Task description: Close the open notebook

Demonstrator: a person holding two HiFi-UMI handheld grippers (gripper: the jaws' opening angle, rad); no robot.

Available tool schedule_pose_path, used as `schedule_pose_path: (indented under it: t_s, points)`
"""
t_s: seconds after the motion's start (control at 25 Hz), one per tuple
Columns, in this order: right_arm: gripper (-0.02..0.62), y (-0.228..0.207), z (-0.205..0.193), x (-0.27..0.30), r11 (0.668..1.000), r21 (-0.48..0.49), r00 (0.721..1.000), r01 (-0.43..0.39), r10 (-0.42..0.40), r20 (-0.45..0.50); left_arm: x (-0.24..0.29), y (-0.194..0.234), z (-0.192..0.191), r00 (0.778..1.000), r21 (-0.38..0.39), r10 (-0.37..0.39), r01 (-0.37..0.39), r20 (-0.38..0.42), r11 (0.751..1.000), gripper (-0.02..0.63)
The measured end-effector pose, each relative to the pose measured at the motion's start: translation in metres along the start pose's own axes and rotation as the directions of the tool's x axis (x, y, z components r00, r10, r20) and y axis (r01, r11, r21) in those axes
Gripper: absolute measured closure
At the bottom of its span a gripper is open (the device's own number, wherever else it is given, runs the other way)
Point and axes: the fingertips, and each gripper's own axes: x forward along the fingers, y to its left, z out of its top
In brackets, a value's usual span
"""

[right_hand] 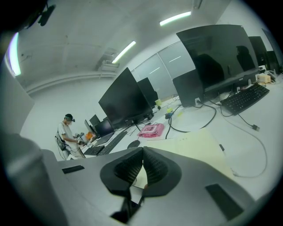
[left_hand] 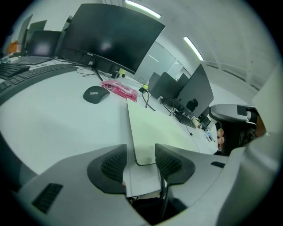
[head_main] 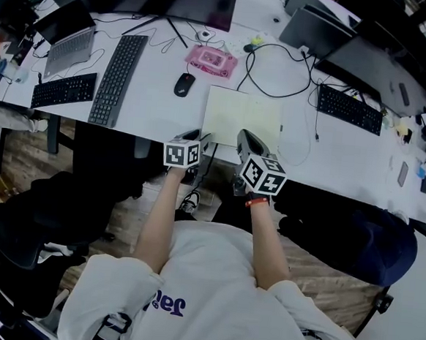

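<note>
Head view has the notebook (head_main: 243,117) lying flat near the front edge of the desk (head_main: 155,113), pale cover up, and from where I stand it looks like one slab. The left gripper (head_main: 201,137) is at its near-left corner with jaws spread; in the left gripper view that rounded corner shows in the gap. The right gripper (head_main: 245,137) is at the near edge too, with its jaws pressed together and nothing seen between them. There's bare desk on both sides, and the mouse (head_main: 184,84) and a black cable (head_main: 272,96) lie just past the far edge.
</note>
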Motion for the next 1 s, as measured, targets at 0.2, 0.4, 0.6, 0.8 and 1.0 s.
schedule_pose_path:
  t_s: [0.2, 0.4, 0.6, 0.8, 1.0]
  points:
    - [0.580, 0.001, 0.001, -0.003, 1.000, -0.004, 1.000, 0.007, -0.007, 0.009, 0.002, 0.005, -0.005, 0.999, 0.008, 0.045, -0.045, -0.030, 0.999, 0.447]
    - [0.580, -0.003, -0.002, -0.004, 0.999, 0.016, 0.999, 0.030, -0.030, 0.015, 0.003, 0.007, -0.004, 0.997, -0.006, 0.067, -0.067, -0.044, 0.998, 0.506]
    - [0.580, -0.005, -0.004, -0.007, 0.999, 0.031, 0.999, 0.035, -0.035, 0.019, 0.002, 0.008, -0.004, 0.997, -0.021, 0.071, -0.072, -0.038, 0.997, 0.517]
    - [0.580, -0.009, -0.001, -0.010, 0.998, 0.046, 0.998, 0.046, -0.047, 0.032, -0.001, 0.005, -0.001, 0.999, -0.039, 0.034, -0.035, -0.011, 0.999, 0.529]
    - [0.580, -0.005, 0.000, -0.013, 0.997, 0.043, 0.997, 0.059, -0.061, 0.042, -0.007, 0.002, 0.005, 1.000, 0.000, 0.024, -0.024, -0.012, 1.000, 0.537]
